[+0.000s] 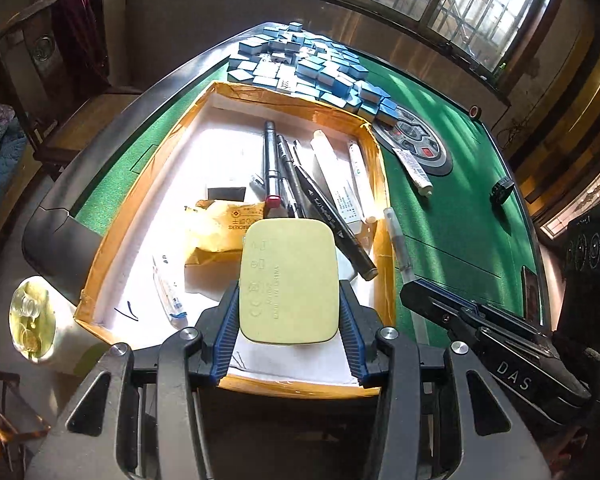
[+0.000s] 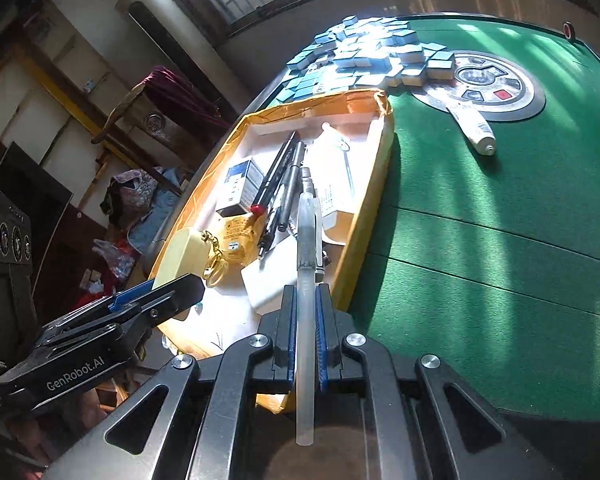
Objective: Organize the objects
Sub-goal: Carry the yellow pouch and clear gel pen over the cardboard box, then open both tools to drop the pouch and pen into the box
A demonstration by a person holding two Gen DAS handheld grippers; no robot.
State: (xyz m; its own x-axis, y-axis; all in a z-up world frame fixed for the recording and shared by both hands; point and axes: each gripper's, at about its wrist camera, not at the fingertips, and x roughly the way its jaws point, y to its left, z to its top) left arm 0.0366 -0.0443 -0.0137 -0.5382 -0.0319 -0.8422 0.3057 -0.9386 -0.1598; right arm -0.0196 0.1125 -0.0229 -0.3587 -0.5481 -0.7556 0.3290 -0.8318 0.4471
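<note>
Left tongs [image 1: 288,320] grip a pale yellow case [image 1: 288,280] above the tray [image 1: 100,260]; right tongs [image 2: 305,320] clamp a clear pen [image 2: 306,280]

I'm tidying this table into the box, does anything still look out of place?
Yes. A white tube lies loose on the green felt, partly over the round centre panel, outside the orange-edged box. A black knob-like object also sits alone on the felt.

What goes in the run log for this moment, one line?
left hand-held gripper: shut on yellow case | right hand-held gripper: shut on clear pen | both above tray
</note>
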